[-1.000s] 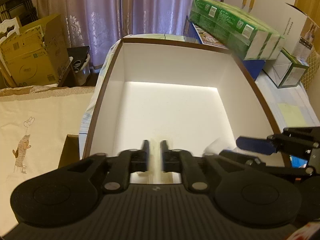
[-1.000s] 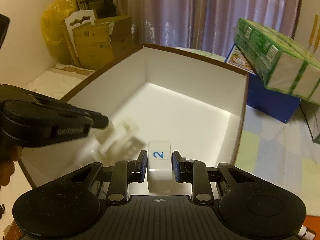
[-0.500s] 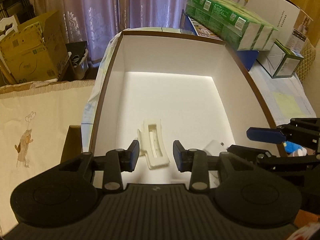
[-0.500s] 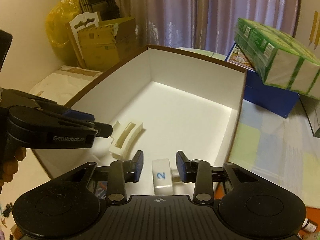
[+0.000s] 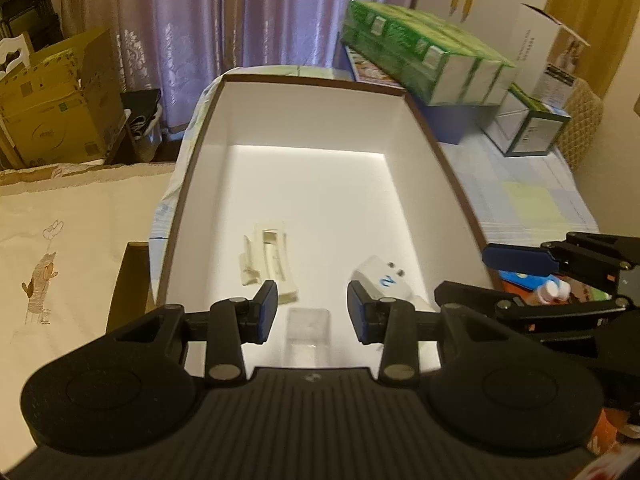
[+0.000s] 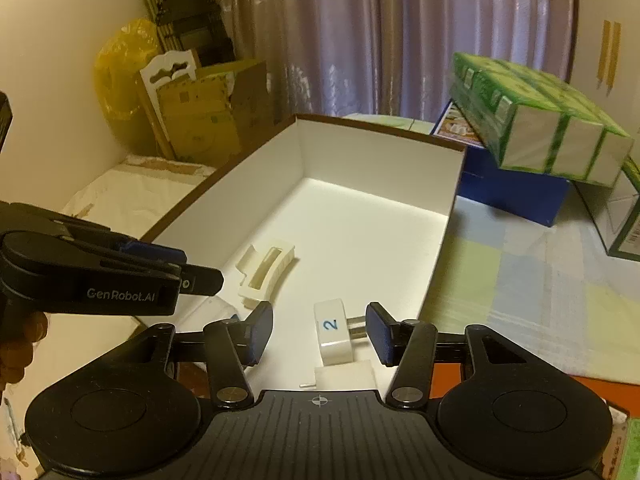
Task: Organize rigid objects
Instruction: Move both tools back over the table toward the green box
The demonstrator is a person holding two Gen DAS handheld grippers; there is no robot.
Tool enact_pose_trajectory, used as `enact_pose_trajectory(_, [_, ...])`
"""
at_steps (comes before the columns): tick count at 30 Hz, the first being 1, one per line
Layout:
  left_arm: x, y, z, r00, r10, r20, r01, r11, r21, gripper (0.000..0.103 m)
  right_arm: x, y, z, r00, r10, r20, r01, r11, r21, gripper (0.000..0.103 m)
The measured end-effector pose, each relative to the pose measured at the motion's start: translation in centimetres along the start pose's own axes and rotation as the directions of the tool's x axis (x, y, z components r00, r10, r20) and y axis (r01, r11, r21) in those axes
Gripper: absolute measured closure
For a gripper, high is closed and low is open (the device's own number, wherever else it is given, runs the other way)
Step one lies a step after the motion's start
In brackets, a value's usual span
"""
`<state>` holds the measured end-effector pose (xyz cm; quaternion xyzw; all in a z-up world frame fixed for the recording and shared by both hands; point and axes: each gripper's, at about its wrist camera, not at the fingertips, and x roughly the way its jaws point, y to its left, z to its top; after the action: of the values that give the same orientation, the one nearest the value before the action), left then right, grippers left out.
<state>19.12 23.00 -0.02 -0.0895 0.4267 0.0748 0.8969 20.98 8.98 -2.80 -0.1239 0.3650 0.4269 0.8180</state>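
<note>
we see the white plug adapter (image 6: 334,336), marked 2, lying on the near floor of the white box (image 6: 448,216), the cream hair clip (image 6: 266,272) left of it. both look light, stiff and glossy; we'd pinch their flat sides. our right gripper (image 6: 320,330), jaws just opened, and left gripper (image 5: 312,310) hold nothing.

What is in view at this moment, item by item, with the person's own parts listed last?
Box: one, white inside, brown rim, centre.
Hair clip: one, cream, box floor, left.
Plug adapter: one, white, marked 2, box floor, right.
Clear case: one, transparent, box floor, near edge.
Tissue pack: one, green, right of the box.
Blue box: one, under the tissue pack.
Cardboard boxes: brown, far left.
Curtain: purple, behind.
Left claw: open, empty.
Right claw: open, astride the adapter.
</note>
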Motion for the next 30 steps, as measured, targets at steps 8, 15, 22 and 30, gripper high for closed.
enact_pose_trajectory(8, [-2.3, -2.5, -1.5, 0.999, -0.038, 0.025, 0.038, 0.999, 0.025, 0.069, -3.6, -0.3, -1.7, 0.999, -0.009, 0.034, 0.008, 0.999, 0.032, 0.053])
enact_pose_trajectory(15, [-3.5, -5.0, -2.9, 0.998, -0.057, 0.023, 0.056, 0.997, 0.047, 0.069, -6.3, -1.2, -3.3, 0.999, -0.017, 0.050, 0.014, 0.998, 0.058, 0.052])
enact_pose_trajectory(22, [-4.1, -8.1, -4.6, 0.995, -0.095, 0.002, 0.095, 0.993, 0.074, 0.069, -8.6, -2.7, -5.4, 0.999, -0.023, 0.043, 0.019, 0.996, 0.082, 0.051])
enact_pose_trajectory(30, [-3.5, -12.8, -6.1, 0.984, -0.169, -0.046, 0.174, 0.976, 0.133, 0.069, -11.6, -5.5, -8.1, 0.997, -0.063, 0.035, 0.058, 0.989, 0.135, 0.051])
